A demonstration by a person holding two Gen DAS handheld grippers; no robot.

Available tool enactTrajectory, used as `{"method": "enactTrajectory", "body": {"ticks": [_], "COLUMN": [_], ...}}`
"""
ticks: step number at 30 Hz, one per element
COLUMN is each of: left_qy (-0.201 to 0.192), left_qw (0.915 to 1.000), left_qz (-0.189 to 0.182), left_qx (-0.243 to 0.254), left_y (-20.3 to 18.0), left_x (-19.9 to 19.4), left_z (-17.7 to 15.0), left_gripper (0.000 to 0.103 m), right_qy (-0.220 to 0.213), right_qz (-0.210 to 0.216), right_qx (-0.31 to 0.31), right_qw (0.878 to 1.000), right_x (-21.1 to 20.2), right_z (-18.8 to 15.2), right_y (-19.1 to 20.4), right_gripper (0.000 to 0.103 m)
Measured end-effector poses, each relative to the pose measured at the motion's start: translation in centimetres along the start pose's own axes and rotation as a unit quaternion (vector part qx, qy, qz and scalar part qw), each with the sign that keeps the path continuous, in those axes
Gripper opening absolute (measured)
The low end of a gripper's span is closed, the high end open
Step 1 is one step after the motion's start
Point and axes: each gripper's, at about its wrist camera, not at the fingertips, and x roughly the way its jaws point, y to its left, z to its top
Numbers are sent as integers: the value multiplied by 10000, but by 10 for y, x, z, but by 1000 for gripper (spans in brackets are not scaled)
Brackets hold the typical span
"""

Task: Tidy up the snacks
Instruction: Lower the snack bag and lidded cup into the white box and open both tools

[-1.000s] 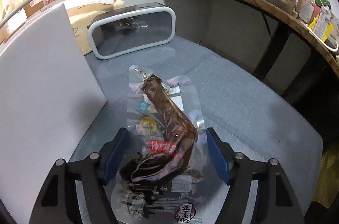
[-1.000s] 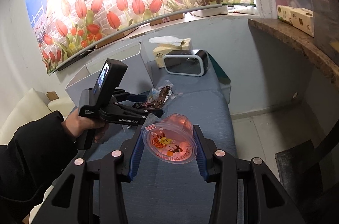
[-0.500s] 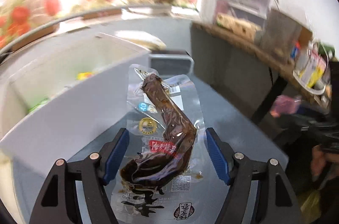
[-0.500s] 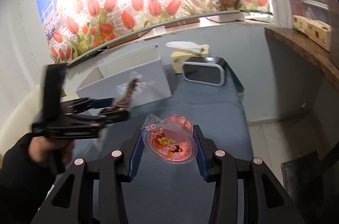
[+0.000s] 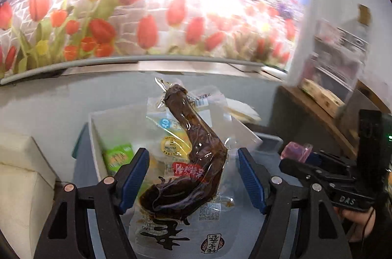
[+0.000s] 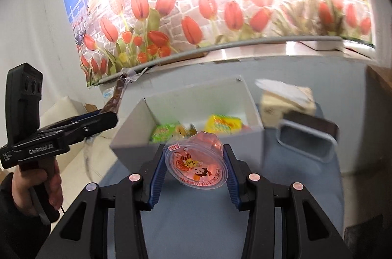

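Above the white box point(image 6: 247, 112), the left gripper point(image 5: 193, 175) has risen from the blue tabletop point(image 6: 196, 222), clamped on a vacuum-packed braised meat snack point(image 5: 193, 161). Beside it, the right gripper point(image 6: 194, 168) stays closed on a pink jelly cup point(image 6: 196, 164), now nearer the box.

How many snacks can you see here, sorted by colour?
Brown meat pouch: 1
Pink jelly cup: 1
Green packet: 1
Yellow packet: 1
Total: 4; others in the white box may be hidden.
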Motion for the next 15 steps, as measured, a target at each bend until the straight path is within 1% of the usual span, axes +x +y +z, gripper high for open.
{"method": "enactTrajectory", "body": {"ticks": [3, 5, 7, 9, 12, 13, 14, 15], "left_qy": [154, 227, 326, 446, 684, 828, 919, 931], "left_qw": [9995, 9994, 9992, 9984, 9967, 9957, 9949, 9947], "left_qz": [-119, -47, 107, 225, 276, 189, 137, 141], "left_qx": [-240, -273, -220, -264, -332, -364, -397, -420], "left_y": [17, 23, 27, 37, 51, 53, 56, 57], "left_x": [21, 36, 48, 66, 86, 92, 95, 95], "left_z": [17, 23, 24, 23, 21, 20, 20, 18], "left_gripper": [77, 77, 77, 78, 79, 84, 91, 103], "right_qy": [6, 168, 325, 426, 583, 661, 667, 572], "right_qz": [-226, -295, -293, -450, -471, -506, -546, -604], "right_qx": [-257, -317, -321, -444, -497, -500, -513, -545], "right_qw": [9994, 9989, 9985, 9971, 9959, 9953, 9950, 9950], "right_x": [37, 63, 84, 104, 124, 128, 129, 127], "right_z": [31, 43, 50, 53, 53, 52, 52, 51], "right_y": [7, 5, -1, -6, -15, -17, -18, -19], "right_gripper": [48, 48, 48, 48, 49, 64, 76, 95]}}
